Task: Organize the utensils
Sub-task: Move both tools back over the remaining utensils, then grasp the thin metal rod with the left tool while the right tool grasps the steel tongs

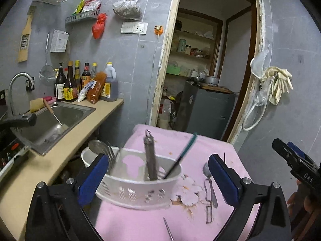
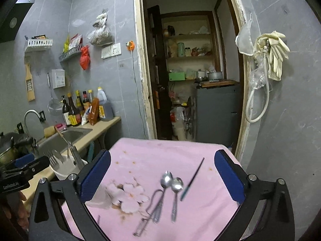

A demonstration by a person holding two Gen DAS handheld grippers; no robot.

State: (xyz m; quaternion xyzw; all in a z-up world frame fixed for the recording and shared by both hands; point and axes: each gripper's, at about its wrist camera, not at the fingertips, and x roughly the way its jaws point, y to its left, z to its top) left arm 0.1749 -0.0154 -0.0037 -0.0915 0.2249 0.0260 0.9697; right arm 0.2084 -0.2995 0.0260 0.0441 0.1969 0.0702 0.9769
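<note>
**Utensils: part sorted, part still on the cloth**

Utensils are split between two places. The white caddy (image 1: 138, 182) stands on the pink cloth (image 1: 180, 146) near its left edge, and already holds a metal tool with a ring at its top (image 1: 150, 156), a dark chopstick (image 1: 180, 156) leaning out to the right, and forks (image 1: 109, 152) at its far-left end. That much of the sorting looks done.

Left loose on the cloth, to the right of the caddy, are two spoons (image 2: 174, 188) lying side by side, a peeler (image 2: 152, 208) just beside and partly under them, and another chopstick (image 2: 192, 178) lying apart to their right. A thin pointed piece (image 1: 168, 229) shows at the bottom of the left view; what it is cannot be told.

The left gripper (image 1: 158, 178) is spread wide with the caddy between its blue pads, which do not appear to clamp it. The right gripper (image 2: 162, 176) is also spread wide and carries nothing, hovering above the loose spoons.

Judging by this, roughly half remains: the spoons, peeler and chopstick have yet to go in.
</note>
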